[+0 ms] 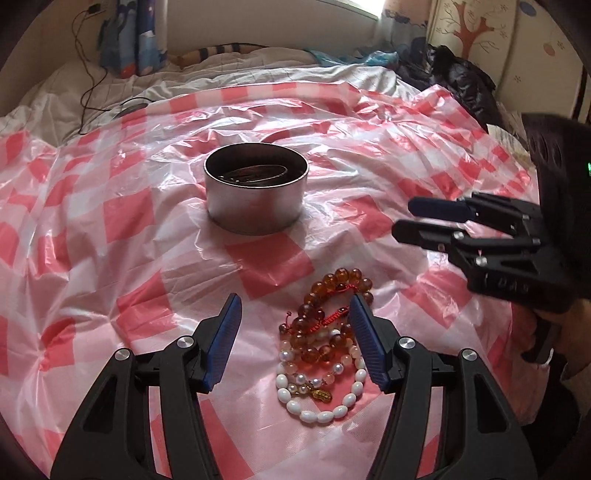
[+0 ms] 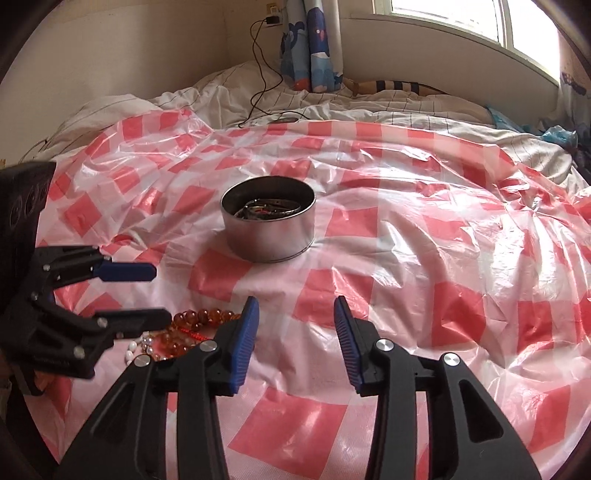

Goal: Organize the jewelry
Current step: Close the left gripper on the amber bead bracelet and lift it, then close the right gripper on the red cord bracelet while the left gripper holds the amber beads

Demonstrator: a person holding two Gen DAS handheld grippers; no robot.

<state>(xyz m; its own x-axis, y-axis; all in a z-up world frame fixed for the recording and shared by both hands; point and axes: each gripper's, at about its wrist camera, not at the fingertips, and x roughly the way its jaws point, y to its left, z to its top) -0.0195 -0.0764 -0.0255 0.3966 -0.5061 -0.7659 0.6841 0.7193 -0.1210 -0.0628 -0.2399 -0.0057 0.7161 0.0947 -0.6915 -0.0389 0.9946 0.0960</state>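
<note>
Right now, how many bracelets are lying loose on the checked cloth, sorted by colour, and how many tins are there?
Amber bead bracelets: 1
White oval bead bracelets: 1
Pale pink and pearl bead bracelets: 1, though tangled, so uncertain
Red cord bracelets: 1
Metal tins: 1
Total: 5

A home bedroom: rumpled bed (image 2: pixel 369 107), curtained window (image 2: pixel 461 18), checked plastic sheet (image 2: pixel 406 240).

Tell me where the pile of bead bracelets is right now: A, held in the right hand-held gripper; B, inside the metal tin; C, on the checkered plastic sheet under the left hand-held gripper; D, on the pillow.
C: the bead bracelets lie on the checkered plastic sheet beneath the open left hand-held gripper, apart from the metal tin.
</note>
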